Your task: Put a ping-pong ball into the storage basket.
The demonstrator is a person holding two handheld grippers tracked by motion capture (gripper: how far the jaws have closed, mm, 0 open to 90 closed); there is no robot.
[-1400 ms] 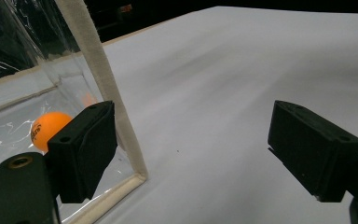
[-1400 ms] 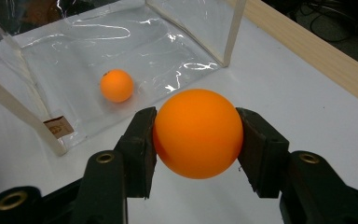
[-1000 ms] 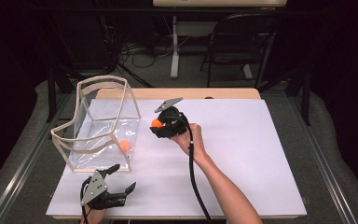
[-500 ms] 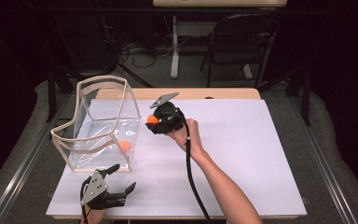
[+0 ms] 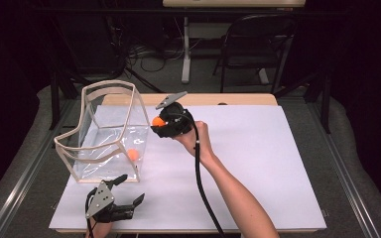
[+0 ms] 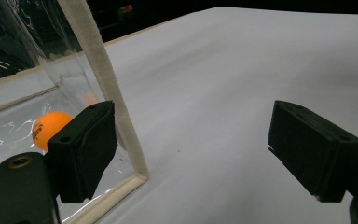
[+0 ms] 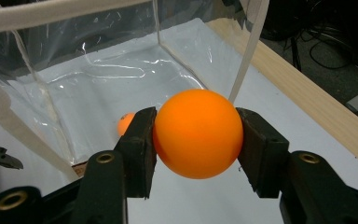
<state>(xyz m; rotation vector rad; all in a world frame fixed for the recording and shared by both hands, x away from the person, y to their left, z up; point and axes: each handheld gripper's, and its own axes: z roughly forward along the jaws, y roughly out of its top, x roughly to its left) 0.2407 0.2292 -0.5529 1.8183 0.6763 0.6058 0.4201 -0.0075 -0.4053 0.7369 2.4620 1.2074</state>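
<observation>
White table [image 5: 258,163], dark room: an orange ball [image 5: 157,121] held aloft beside a clear bin [image 5: 104,134].

Gripped in a person's right hand [image 5: 198,139], the right gripper [image 5: 159,124] has its jaws clamped on the orange ball, raised just beside the clear bin's upper rim; in the right gripper view the ball [image 7: 197,133] fills the gap between both pads. A second orange ball [image 5: 133,154] lies on the bin's floor. Near the table's front edge, the left gripper [image 5: 128,191] rests low by the bin's corner, jaws spread wide around nothing.
</observation>
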